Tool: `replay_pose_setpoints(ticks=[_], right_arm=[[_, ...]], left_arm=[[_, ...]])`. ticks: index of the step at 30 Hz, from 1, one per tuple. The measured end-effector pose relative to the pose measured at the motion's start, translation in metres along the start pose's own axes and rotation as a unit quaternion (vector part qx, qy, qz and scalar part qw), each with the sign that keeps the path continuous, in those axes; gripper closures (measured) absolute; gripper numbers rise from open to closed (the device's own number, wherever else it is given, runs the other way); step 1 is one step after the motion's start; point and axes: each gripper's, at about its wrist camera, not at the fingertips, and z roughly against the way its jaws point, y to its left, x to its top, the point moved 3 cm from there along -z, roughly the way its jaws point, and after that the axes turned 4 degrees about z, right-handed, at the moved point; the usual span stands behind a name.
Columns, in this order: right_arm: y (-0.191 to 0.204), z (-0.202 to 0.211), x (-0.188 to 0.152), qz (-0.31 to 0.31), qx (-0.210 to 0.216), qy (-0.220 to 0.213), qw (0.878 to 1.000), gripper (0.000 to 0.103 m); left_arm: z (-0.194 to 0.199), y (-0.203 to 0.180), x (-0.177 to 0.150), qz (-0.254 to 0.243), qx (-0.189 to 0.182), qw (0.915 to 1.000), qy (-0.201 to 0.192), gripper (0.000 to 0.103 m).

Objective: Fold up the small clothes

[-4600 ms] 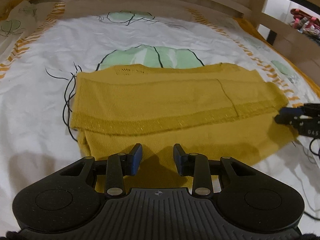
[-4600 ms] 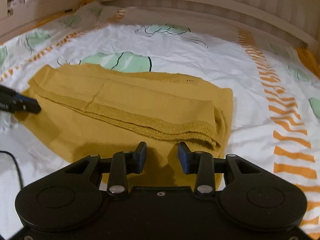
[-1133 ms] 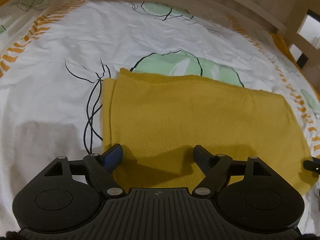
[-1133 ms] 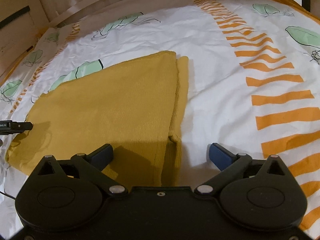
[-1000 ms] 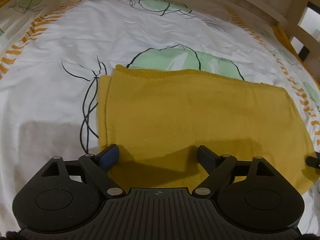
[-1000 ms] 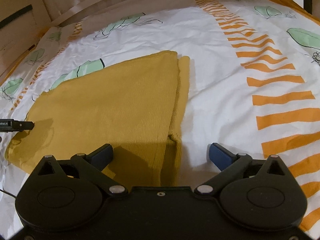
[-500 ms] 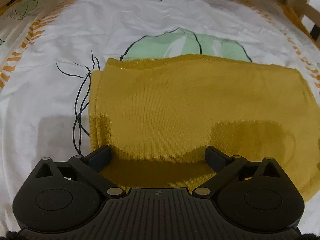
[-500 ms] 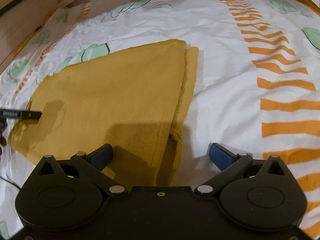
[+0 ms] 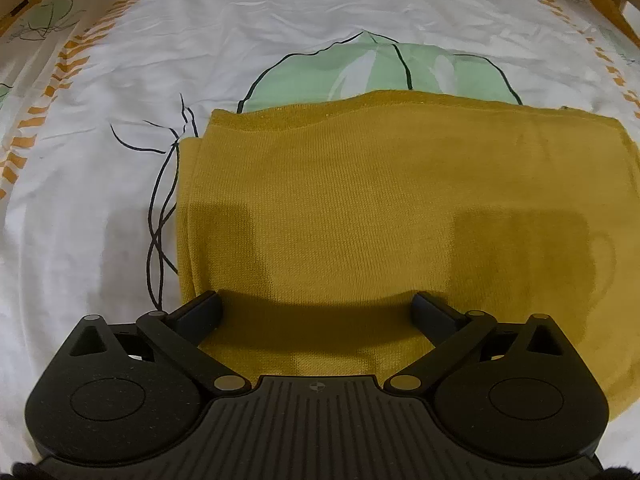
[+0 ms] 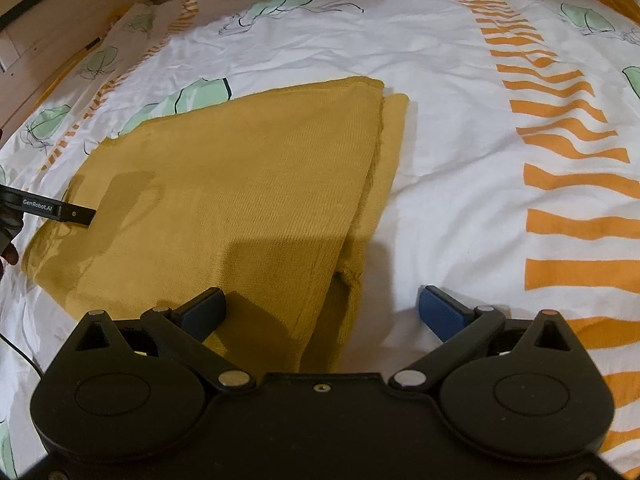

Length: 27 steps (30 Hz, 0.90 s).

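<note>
A mustard-yellow knitted garment (image 9: 380, 208) lies folded flat on the bed sheet; it also shows in the right wrist view (image 10: 240, 200). My left gripper (image 9: 318, 314) is wide open and empty over the garment's near edge, close to its left end. My right gripper (image 10: 322, 312) is wide open and empty over the garment's right folded edge, one finger over the cloth, the other over the sheet. The left gripper's finger (image 10: 60, 210) shows at the left of the right wrist view, above the cloth.
The bed sheet (image 9: 100, 160) is white with green leaf prints and orange stripes (image 10: 568, 184). A wooden bed rail (image 10: 48, 20) runs along the far side. A black cable (image 10: 20, 354) lies on the sheet at the near left.
Since 4.6 s ago the garment has been folded over once more and both grippers opened wide. In the last second the left gripper moved forward over the cloth; the right hardly moved.
</note>
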Motion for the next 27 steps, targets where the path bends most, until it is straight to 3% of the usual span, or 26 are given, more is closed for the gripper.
replay_pose_setpoints(ticks=[11,14,20,27], right_arm=[[-0.002,-0.001,0.001,0.008,0.01,-0.005,1.0,0.0],[-0.004,-0.001,0.002,0.005,0.017,-0.006,1.0,0.0],[-0.015,0.002,0.003,-0.027,0.046,-0.016,0.998,0.0],[-0.032,0.005,0.005,-0.092,0.091,-0.029,0.991,0.0]], left_arm=[[-0.003,-0.001,0.008,0.038,0.017,0.999,0.017,0.0],[0.009,-0.007,0.014,0.054,0.022,0.9982,0.017,0.018],[0.034,-0.043,0.028,0.073,-0.018,0.9972,-0.003,0.02],[0.025,-0.08,0.041,0.064,0.001,0.9976,-0.029,0.02]])
